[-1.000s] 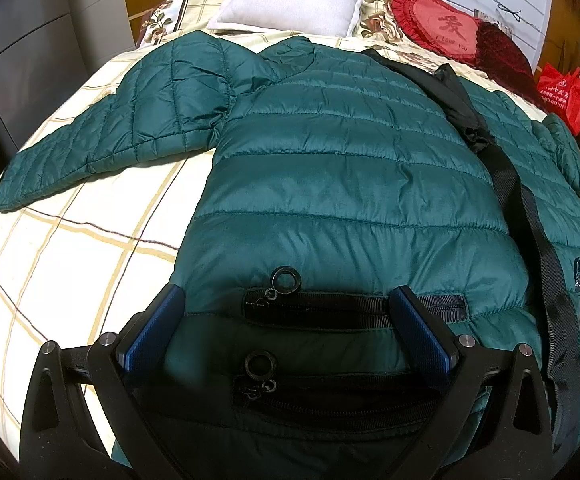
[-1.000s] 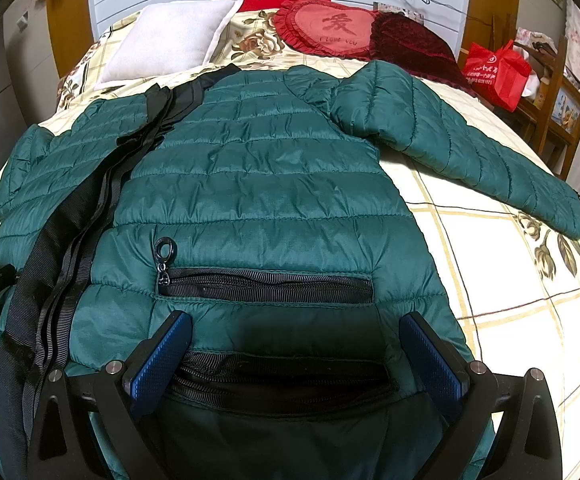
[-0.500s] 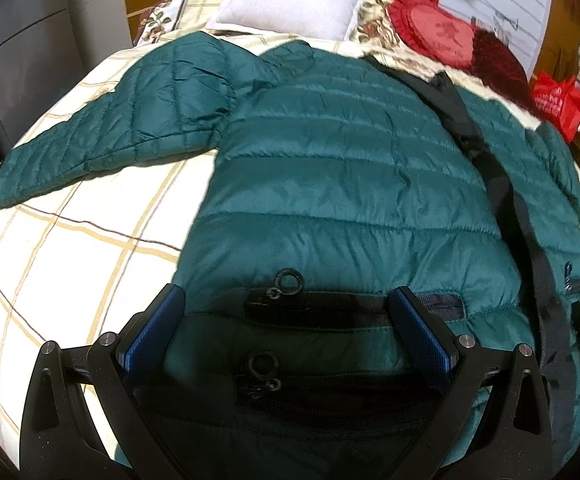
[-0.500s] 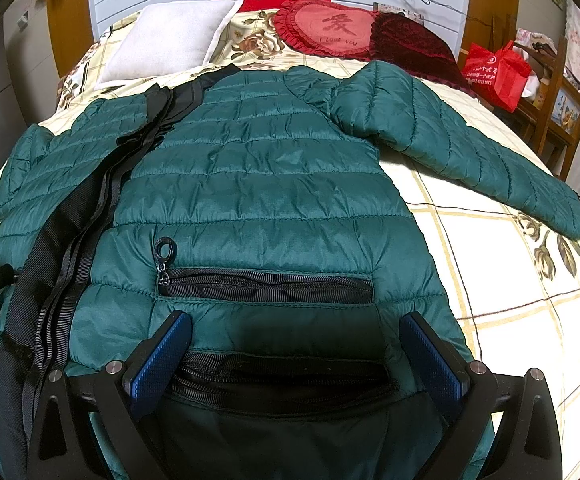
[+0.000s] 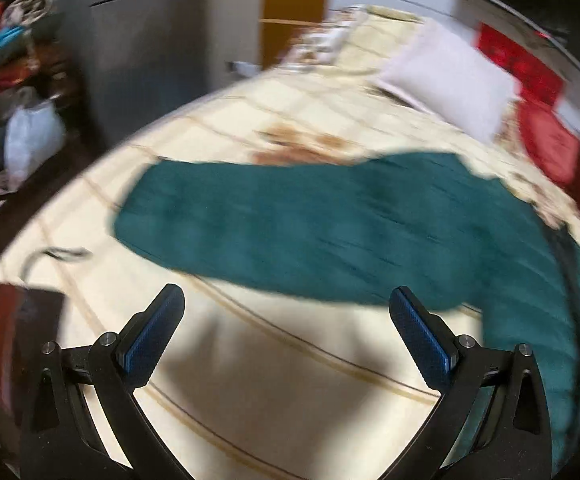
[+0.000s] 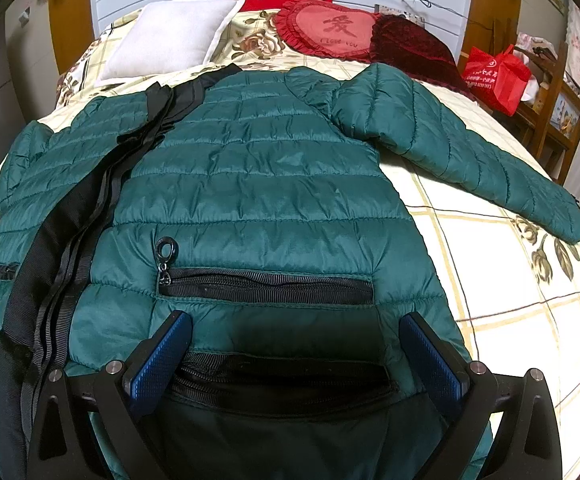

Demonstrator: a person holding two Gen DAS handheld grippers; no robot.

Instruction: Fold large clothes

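Observation:
A dark green quilted jacket (image 6: 250, 184) lies flat and face up on the bed, with a black zip band (image 6: 70, 232) down its front and both sleeves spread out. My right gripper (image 6: 295, 346) hovers open over the hem, just below a zipped pocket (image 6: 266, 290). Its right sleeve (image 6: 489, 168) stretches toward the bed's edge. The left wrist view is motion-blurred: the left sleeve (image 5: 290, 232) lies across the checked bedspread (image 5: 274, 364). My left gripper (image 5: 286, 328) is open over bare bedspread just short of that sleeve, holding nothing.
A white pillow (image 6: 174, 36) and red heart cushions (image 6: 329, 28) lie at the head of the bed. A red bag (image 6: 497, 76) hangs on a wooden rack at the right. To the left of the bed stand a grey wardrobe (image 5: 150, 40), a white bag (image 5: 30, 136) and clutter.
My left gripper has swung quickly left, off the jacket's hem and pockets, to face the left sleeve; its view is blurred. The right gripper and jacket have stayed put.

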